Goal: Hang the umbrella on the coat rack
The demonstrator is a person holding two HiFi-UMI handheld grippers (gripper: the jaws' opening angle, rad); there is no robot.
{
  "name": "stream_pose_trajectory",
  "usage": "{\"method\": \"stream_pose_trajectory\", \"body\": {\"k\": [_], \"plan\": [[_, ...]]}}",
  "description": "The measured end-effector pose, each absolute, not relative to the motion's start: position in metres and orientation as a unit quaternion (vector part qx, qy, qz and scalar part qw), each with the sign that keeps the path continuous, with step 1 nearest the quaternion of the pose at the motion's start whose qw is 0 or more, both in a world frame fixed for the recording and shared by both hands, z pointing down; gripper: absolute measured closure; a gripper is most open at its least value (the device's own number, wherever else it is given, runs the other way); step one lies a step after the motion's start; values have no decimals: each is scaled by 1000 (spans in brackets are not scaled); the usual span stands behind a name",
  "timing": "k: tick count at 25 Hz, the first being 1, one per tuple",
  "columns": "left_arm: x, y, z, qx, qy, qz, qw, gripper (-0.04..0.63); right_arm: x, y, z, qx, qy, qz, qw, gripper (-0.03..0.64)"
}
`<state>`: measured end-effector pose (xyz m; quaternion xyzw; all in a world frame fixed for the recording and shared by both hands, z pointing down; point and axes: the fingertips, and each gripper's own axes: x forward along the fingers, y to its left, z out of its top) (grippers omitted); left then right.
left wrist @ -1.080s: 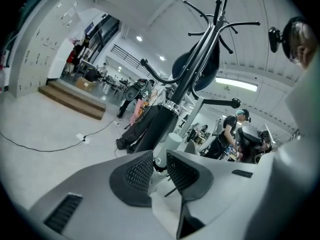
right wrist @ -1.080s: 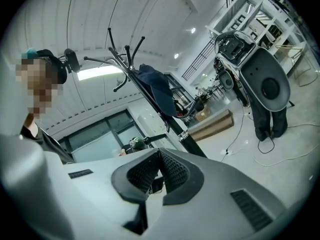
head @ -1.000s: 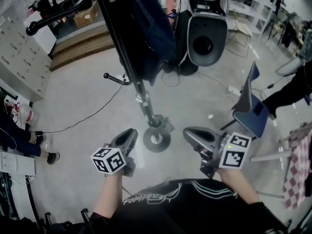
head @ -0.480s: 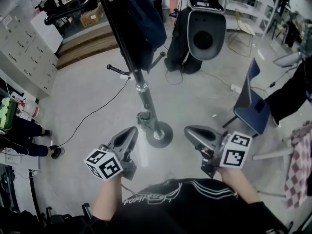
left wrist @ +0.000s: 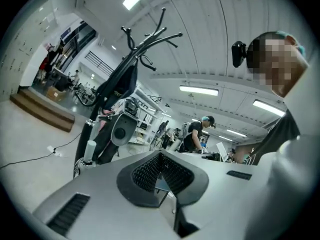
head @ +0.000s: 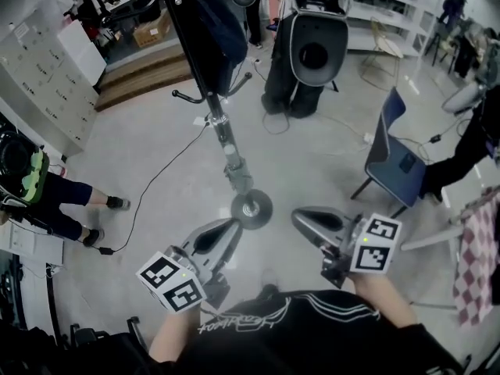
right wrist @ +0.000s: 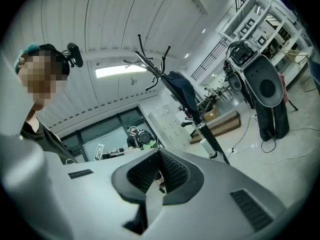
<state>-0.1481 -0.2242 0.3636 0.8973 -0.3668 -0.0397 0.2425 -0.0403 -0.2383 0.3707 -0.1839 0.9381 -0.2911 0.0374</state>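
Observation:
The black coat rack (head: 223, 127) leans up through the head view from its round base (head: 251, 207). A dark folded umbrella (head: 217, 30) hangs on it near the top. The umbrella (left wrist: 121, 82) shows against the pole in the left gripper view, and it (right wrist: 181, 90) shows under the hooks in the right gripper view. My left gripper (head: 228, 228) sits below and left of the base, shut and holding nothing. On the other side, my right gripper (head: 301, 216) is also shut and holding nothing. Neither touches the rack.
A blue chair (head: 394, 161) stands to the right, and a tall black machine (head: 312, 53) stands behind the rack. A cable (head: 148, 194) runs across the grey floor. A person's legs (head: 58, 209) are at the left, wooden steps (head: 141, 80) at the back left, a checkered cloth (head: 473, 264) at the right.
The rack's base now lies farther up the view, away from both grippers. My left gripper has slid down and to the right, its marker cube turned. A person's legs show more at the left.

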Motion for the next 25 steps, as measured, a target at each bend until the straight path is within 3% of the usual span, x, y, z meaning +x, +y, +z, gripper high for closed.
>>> {"method": "stream_pose_trajectory", "body": {"k": [25], "plan": [[-53,-37,316,920,-338,-57,188,597,18,-52,334,-148,957,-245,49,604]]}}
